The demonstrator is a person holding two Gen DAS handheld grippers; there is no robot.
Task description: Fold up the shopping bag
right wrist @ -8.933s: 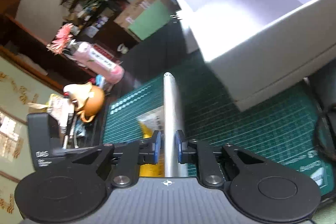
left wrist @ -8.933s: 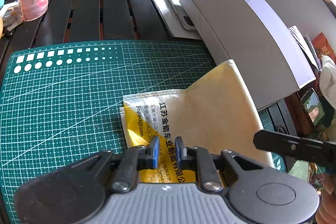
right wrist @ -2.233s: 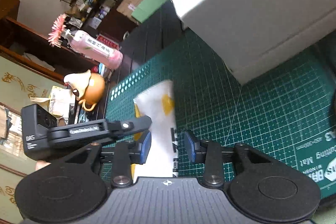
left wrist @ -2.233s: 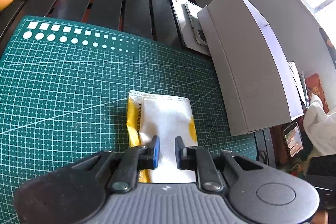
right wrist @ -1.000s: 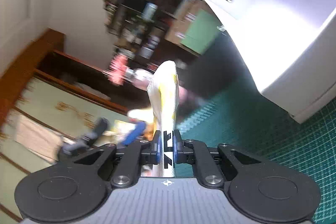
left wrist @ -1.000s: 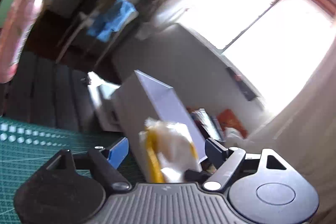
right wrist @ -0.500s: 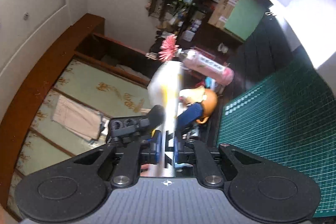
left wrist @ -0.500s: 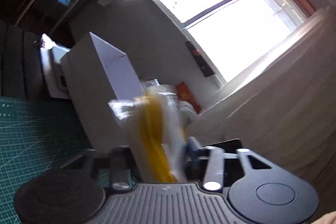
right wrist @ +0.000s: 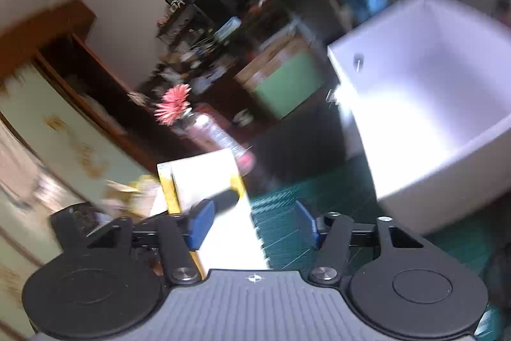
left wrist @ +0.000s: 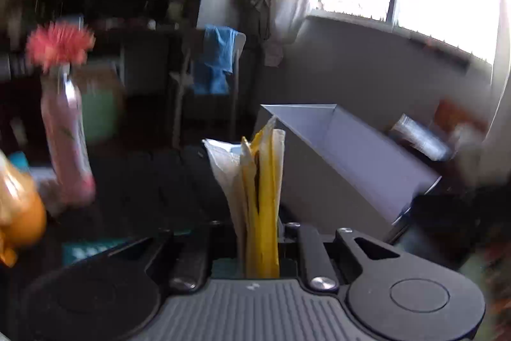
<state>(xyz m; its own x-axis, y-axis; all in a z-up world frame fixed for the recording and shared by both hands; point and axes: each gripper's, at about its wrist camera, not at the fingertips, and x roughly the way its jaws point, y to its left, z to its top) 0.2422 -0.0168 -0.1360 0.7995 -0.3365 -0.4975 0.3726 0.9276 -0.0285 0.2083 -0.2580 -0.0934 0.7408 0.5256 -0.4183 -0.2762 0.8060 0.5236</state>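
Note:
The folded shopping bag (left wrist: 259,181), white with yellow edges, stands upright in the air in the left wrist view. My left gripper (left wrist: 259,234) is closing, its jaws pinching the bag's lower end. In the right wrist view the same bag (right wrist: 204,178) shows its flat white face, with a dark finger of the left gripper (right wrist: 223,199) across it. My right gripper (right wrist: 254,222) is opening. Its blue pads (right wrist: 201,222) stand wide apart, the bag's near edge lies between them, and neither pad presses on it.
An open white box (right wrist: 431,117) stands to the right on the green cutting mat (right wrist: 287,213); it also appears as the white box (left wrist: 351,155) behind the bag. A pink bottle with a red flower (left wrist: 67,143) and an orange teapot (left wrist: 19,213) are on the left.
The bag has passed from the right gripper to the left: the right jaws let go and spread, the left jaws closed on it. Both hands rolled and moved; the views swung.

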